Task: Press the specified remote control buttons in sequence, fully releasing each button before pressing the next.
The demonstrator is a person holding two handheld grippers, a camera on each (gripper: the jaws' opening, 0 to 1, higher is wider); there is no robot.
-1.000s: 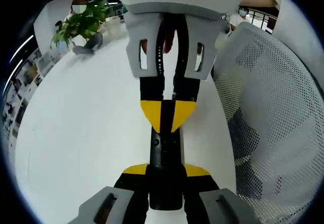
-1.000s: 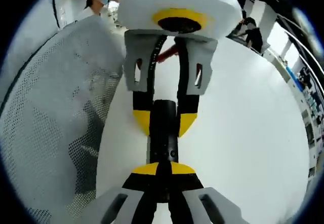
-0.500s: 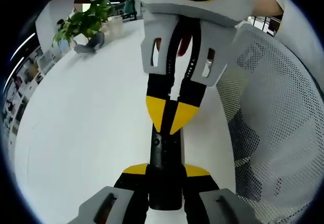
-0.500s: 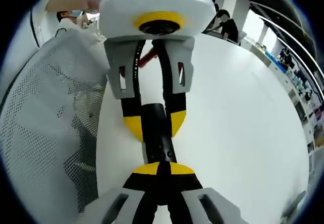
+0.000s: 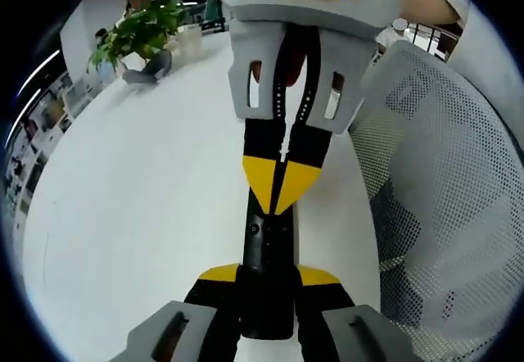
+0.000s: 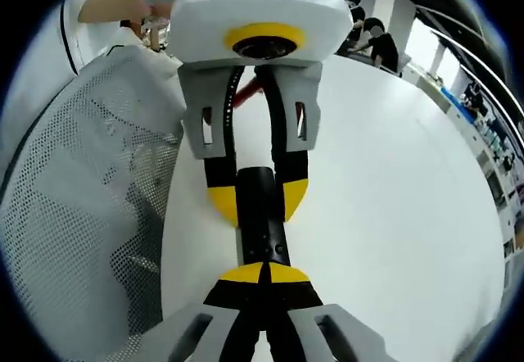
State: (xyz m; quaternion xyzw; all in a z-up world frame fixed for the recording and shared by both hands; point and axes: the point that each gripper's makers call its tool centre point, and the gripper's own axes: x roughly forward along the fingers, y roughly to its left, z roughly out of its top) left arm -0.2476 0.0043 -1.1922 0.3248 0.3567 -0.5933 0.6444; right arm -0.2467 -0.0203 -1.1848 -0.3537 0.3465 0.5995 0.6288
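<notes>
Running lengthwise between the two tools, the slim black plastic remote control (image 5: 267, 251) is clenched at one end by the left gripper (image 5: 267, 296), above the white tabletop (image 5: 139, 182); the right gripper (image 6: 262, 292), jaws closed, touches its opposite end head-on.

White table (image 5: 139, 206) with a potted plant (image 5: 135, 38) at its far end.
</notes>
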